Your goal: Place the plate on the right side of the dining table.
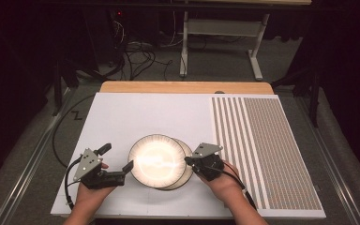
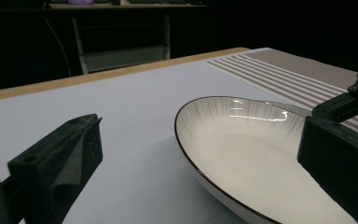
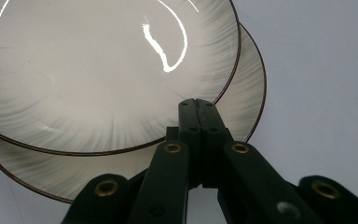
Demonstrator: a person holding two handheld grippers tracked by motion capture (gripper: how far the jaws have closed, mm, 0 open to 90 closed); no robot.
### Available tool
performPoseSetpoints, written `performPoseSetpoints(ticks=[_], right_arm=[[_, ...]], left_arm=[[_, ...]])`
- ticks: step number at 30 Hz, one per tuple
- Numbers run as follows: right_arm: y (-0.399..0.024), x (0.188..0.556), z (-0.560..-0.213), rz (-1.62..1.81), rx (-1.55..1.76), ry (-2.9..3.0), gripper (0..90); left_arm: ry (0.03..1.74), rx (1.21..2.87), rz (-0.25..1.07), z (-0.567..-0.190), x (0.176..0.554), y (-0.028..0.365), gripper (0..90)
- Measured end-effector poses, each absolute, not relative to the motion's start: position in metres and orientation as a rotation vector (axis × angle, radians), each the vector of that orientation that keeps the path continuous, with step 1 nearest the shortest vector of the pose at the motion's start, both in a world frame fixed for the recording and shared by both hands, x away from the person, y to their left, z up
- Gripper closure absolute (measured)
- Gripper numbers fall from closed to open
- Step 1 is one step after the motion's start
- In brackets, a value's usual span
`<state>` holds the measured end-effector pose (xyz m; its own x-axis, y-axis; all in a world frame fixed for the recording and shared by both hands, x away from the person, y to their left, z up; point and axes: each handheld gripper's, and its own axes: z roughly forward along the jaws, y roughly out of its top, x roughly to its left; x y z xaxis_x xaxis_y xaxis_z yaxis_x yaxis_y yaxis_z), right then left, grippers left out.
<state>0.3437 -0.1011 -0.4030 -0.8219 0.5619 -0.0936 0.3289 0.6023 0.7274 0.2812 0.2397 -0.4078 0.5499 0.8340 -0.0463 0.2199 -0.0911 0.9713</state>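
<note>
The right gripper [image 1: 189, 161] has its jaws pressed fully together with nothing between them, its tips resting over the exposed rim of the lower plate [image 3: 242, 98], just beside the edge of the upper plate [image 1: 157, 160] that lies stacked off-centre on it. On the upper plate's opposite side, the left gripper [image 1: 118, 162] stands wide open, one jaw above that plate's rim, the other out over the white mat [image 1: 136, 112]. The step looks like separating the stack; next, the left jaws likely need to close on the upper plate's rim while the right steadies the lower one.

Dark room; grey carpet floor [image 1: 150, 75]; white desk frame [image 1: 222, 28] beyond table; tangled cables [image 1: 138, 54] on floor.
</note>
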Motion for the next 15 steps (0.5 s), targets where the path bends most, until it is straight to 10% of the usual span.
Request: performPoseSetpoints(ticks=[15], right_arm=[[-0.1021,0.3437,-0.4039,1.059,0.725,2.52,90.0]], left_arm=[[0.907,1.609,0.661,-0.4075,0.2809,0.2397,0.8]])
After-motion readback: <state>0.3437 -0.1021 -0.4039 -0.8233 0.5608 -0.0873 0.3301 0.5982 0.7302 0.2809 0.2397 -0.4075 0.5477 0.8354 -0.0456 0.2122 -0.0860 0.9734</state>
